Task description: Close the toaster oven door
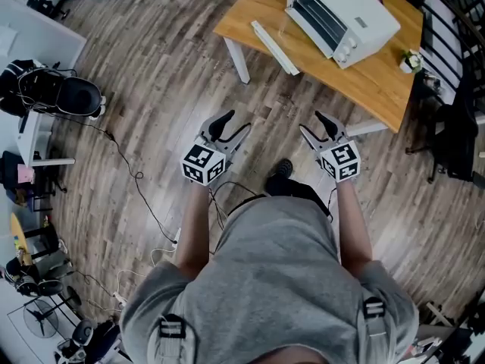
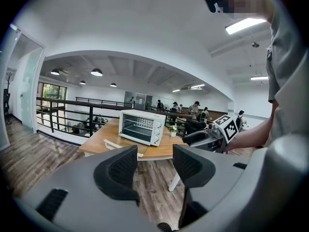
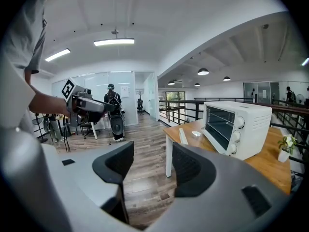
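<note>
The left claw (image 1: 236,123) is held with its jaws apart and nothing is caught between them. Only floor boards and a table leg are seen through the gap in the left gripper view. Same deal with the right claw (image 1: 311,123): the jaws are spread wide and nothing is gripped, just bare floor showing between the pads.

Both claws are carried side by side at about the same level, out over the wood floor (image 1: 167,67), and are pointed toward the table (image 1: 379,82). Neither is touching anything.

The toaster oven (image 1: 341,14) is parked on that wooden table, well apart from both claws. Its door (image 1: 274,48) is dropped open and laid out roughly flat in front of the oven, so the wire rack inside can be seen from both gripper views. The knobs are stacked at one end of the oven's front.

A small potted plant (image 1: 410,61) is set on the table near the knob end of the oven. Some cables (image 1: 129,165) are strewn across the floor off to the person's left.
</note>
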Demonstrator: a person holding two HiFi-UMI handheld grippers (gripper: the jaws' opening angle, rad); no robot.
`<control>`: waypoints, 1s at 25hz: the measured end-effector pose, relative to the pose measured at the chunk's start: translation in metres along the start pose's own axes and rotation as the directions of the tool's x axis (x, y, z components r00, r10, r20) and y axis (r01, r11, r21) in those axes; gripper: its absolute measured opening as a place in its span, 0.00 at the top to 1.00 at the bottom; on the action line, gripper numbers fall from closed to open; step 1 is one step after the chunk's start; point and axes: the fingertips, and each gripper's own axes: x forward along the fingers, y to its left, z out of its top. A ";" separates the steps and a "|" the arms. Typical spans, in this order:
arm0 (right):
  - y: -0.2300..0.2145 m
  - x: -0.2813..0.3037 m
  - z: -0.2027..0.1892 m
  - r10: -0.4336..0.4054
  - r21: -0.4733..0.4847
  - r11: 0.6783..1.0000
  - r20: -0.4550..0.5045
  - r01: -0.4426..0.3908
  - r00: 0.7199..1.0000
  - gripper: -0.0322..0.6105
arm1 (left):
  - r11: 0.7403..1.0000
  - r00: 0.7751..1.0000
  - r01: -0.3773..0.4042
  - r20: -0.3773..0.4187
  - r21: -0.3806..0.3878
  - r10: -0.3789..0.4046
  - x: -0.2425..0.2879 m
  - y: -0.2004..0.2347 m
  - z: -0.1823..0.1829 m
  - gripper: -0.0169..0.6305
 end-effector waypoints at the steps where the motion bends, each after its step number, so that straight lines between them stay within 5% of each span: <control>1: -0.006 0.003 0.000 0.000 -0.001 1.000 -0.004 0.000 1.000 0.55 | 1.000 1.000 0.001 -0.001 0.003 -0.001 0.005 0.003 0.002 0.59; 25: -0.102 0.058 0.000 -0.006 0.008 1.000 -0.083 0.007 0.996 0.57 | 1.000 1.000 -0.026 0.009 -0.016 0.027 0.088 0.077 0.036 0.60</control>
